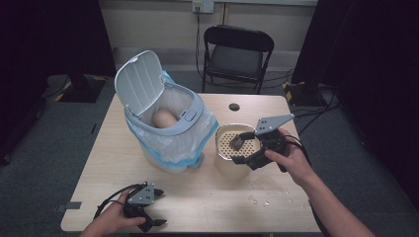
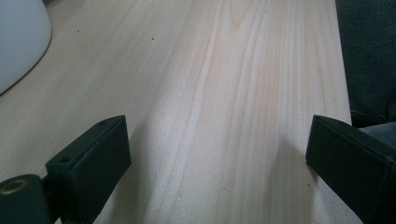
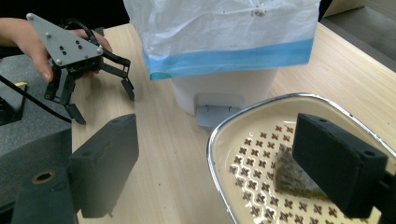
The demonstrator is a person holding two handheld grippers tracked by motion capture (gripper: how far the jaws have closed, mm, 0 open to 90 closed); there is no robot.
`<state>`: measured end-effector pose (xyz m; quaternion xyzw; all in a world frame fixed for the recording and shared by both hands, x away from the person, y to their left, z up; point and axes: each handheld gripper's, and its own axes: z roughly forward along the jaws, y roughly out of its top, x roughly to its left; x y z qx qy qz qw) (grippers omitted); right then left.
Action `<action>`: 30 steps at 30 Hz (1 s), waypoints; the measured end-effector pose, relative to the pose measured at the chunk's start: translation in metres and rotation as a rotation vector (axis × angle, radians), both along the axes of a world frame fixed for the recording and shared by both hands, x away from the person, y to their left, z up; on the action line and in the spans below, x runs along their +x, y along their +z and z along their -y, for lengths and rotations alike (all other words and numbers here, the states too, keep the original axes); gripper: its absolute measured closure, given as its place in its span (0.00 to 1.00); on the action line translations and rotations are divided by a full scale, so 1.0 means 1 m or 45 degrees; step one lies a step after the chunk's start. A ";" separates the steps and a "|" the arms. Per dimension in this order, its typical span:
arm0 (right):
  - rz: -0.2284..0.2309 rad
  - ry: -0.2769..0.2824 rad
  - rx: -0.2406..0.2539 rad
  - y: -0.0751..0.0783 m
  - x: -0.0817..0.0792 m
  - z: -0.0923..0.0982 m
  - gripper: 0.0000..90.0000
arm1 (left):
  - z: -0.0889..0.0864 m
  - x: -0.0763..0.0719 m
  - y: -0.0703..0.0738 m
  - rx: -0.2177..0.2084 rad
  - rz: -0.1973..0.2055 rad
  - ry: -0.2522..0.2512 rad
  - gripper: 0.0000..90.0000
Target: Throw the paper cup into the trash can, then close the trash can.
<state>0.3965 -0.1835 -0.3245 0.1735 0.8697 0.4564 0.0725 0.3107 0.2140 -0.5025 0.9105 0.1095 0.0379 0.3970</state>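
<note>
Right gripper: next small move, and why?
Probably lower the right gripper a little further so its open jaws straddle the tea bag in the perforated tray, then close. The bag lies beside the jaw, not yet gripped, and the lined bin stands open nearby.

The left hand-held gripper (image 1: 148, 210) sits low in the person's left hand (image 1: 109, 221), jaws spread wide with nothing between them. The right hand-held gripper (image 1: 240, 150), gripped by the right hand (image 1: 291, 160), angles downward, jaws wide apart and empty.
</note>
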 end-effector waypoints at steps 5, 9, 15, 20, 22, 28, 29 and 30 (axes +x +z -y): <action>-0.004 -0.003 -0.003 -0.006 -0.003 0.007 0.16 | 0.000 0.000 0.000 0.000 0.000 0.000 0.07; -0.017 -0.003 -0.019 -0.016 -0.006 0.012 0.16 | 0.000 0.000 0.000 0.000 0.000 0.000 0.07; -0.042 -0.012 -0.036 -0.032 -0.010 0.021 0.16 | 0.000 0.000 0.000 0.000 0.000 0.000 0.07; -0.059 -0.024 -0.038 -0.043 -0.013 0.027 0.16 | 0.000 0.000 0.000 0.000 0.001 0.000 0.07; -0.068 -0.022 -0.044 -0.047 -0.014 0.029 0.16 | 0.000 0.000 0.000 0.002 0.001 0.000 0.07; -0.083 -0.030 -0.032 -0.056 -0.017 0.034 0.16 | 0.000 0.000 0.000 0.004 0.001 0.000 0.07; -0.069 -0.040 -0.022 -0.057 -0.018 0.035 0.16 | 0.000 0.000 0.000 0.001 -0.001 0.001 0.06; -0.059 -0.048 -0.014 -0.058 -0.019 0.036 0.16 | 0.000 0.000 0.000 0.003 0.001 0.000 0.07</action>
